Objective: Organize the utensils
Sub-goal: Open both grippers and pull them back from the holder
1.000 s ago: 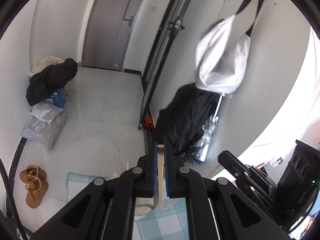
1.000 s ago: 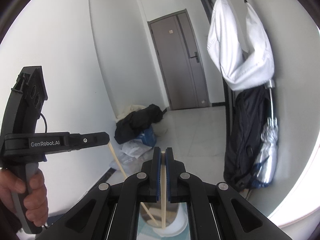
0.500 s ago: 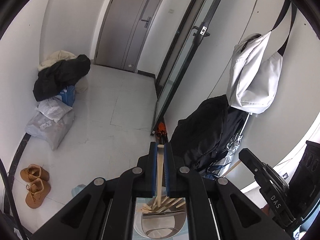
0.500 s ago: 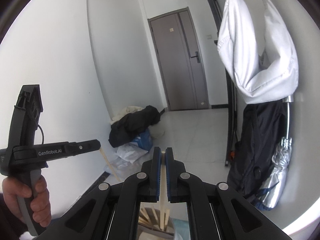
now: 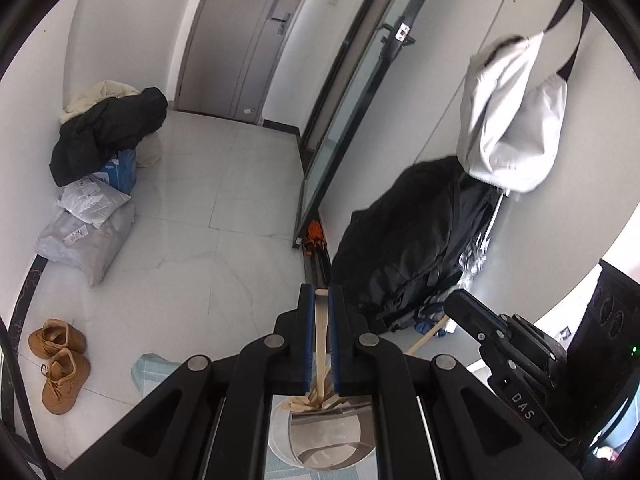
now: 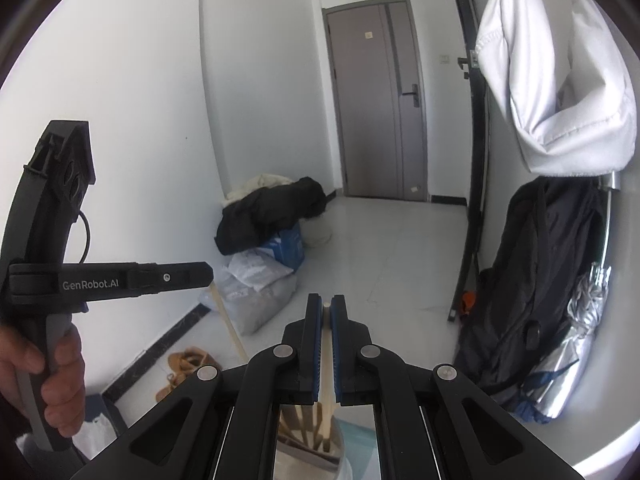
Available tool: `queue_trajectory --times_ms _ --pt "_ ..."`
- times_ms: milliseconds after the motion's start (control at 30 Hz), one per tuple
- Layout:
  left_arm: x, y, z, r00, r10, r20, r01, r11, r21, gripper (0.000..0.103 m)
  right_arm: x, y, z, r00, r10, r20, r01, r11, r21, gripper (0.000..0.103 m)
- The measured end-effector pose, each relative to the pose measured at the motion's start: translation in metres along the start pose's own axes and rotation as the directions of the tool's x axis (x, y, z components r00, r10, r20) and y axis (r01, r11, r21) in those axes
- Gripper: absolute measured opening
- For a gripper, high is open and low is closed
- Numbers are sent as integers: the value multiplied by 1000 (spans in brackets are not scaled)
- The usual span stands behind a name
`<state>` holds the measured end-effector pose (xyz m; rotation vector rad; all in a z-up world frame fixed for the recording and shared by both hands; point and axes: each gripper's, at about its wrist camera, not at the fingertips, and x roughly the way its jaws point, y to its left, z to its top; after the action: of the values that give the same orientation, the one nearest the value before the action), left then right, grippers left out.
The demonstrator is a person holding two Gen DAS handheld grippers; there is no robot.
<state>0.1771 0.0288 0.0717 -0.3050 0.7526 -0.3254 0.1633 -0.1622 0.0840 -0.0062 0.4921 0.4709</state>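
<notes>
The left gripper (image 5: 319, 300) has its 2 blue-padded jaws pinched on 1 pale wooden chopstick (image 5: 320, 336), whose long axis runs along the fingers and slopes down to a lower end directly beneath the fingertips. That end sits at the mouth of a white, shiny-walled cylindrical holder (image 5: 320, 444), which stands on a light blue checked cloth (image 5: 154, 372) and shows below the jaws. Inside the holder several more pale wooden sticks (image 5: 310, 400) lean fanned against the far rim, so the container is already partly filled. The right gripper (image 6: 326, 312) is likewise pressed together on a second pale wooden chopstick (image 6: 327, 380), also lined up with its fingers and pointing down into the same holder (image 6: 304, 456), where other sticks (image 6: 298, 416) stand. From the right wrist view the left gripper (image 6: 208, 276) is seen side-on, held by a bare hand (image 6: 52, 384), with its stick hanging below the tips. Both hands are about equally close to the holder; I judge that the coming move depends on each stick's lower end being inside the rim before the jaws part. Farther off lie white floor tiles, a pair of tan boots (image 5: 60, 364), a black jacket hanging on the wall (image 5: 404, 240) and a grey door (image 6: 378, 100).
</notes>
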Motion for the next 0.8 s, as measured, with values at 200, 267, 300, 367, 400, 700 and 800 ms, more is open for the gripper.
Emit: queue_trajectory --times_ms 200,267,300,367,400,700,800 --pt "21 -1 -16 997 26 -78 -22 999 43 9 12 -7 -21 998 -10 -65 13 999 47 7" --pt "28 1 -20 989 92 -114 -87 995 46 32 15 -11 -29 996 -13 -90 19 998 65 7" --pt "29 2 -21 988 97 -120 -93 995 37 48 15 -13 -32 995 -17 -98 24 997 70 8" --pt "26 5 -22 990 98 -102 -96 995 19 60 16 -17 -40 993 -22 -118 32 996 89 10" --pt "22 6 -22 990 111 -87 -110 994 14 61 15 -18 -44 992 -21 -121 33 994 100 18" --pt "-10 -5 -24 978 206 -12 -206 978 37 81 -16 -30 -54 992 -51 -112 69 984 165 50" --pt "-24 -10 -26 972 235 17 -235 971 47 84 -36 -23 -50 995 -71 -71 81 985 153 63"
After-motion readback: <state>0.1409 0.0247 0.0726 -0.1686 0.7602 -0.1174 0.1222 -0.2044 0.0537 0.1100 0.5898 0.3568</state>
